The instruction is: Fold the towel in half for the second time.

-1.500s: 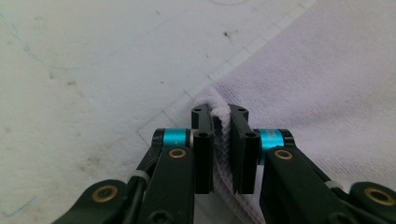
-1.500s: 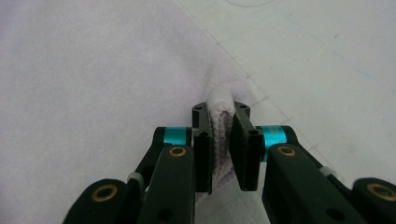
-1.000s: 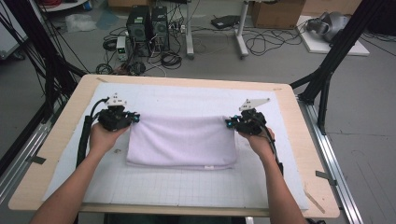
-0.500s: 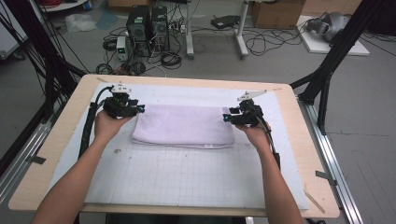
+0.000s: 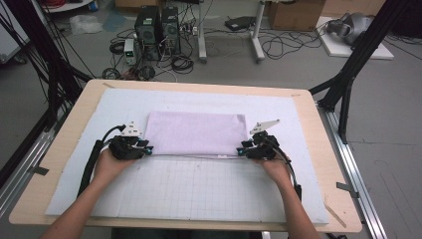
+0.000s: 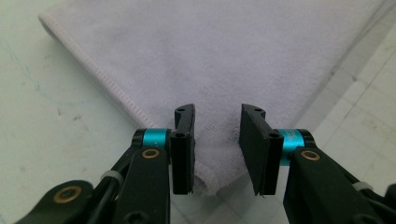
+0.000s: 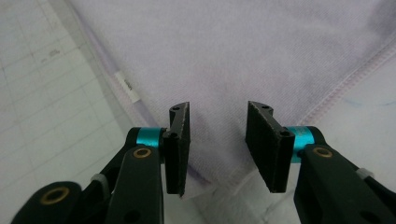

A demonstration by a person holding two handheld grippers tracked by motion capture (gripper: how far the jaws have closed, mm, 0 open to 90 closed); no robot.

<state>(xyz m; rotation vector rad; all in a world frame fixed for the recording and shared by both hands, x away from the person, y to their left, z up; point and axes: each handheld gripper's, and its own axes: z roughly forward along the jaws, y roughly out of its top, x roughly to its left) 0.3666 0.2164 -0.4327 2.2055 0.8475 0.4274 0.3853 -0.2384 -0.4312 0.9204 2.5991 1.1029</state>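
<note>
A lilac towel (image 5: pixel 196 132) lies folded flat in a wide rectangle on the white grid mat (image 5: pixel 199 189). My left gripper (image 5: pixel 148 149) is at its near left corner and my right gripper (image 5: pixel 241 151) at its near right corner, both low over the mat. In the left gripper view the jaws (image 6: pixel 218 112) stand apart with the rounded towel corner (image 6: pixel 210 175) between them, untouched by the pads. The right gripper (image 7: pixel 219 108) shows the same, with the towel corner (image 7: pixel 219 140) in its gap. Both pairs of jaws have just been closing.
The mat covers most of the wooden table (image 5: pixel 318 149). A small white label (image 7: pixel 127 86) sticks out of the towel's hem. On the floor beyond the table are computer towers (image 5: pixel 157 30), cables and black frame legs.
Both hands carried the towel's edge away to the far side, finishing a fold, and let go. They then came back toward the person and down to the near corners.
</note>
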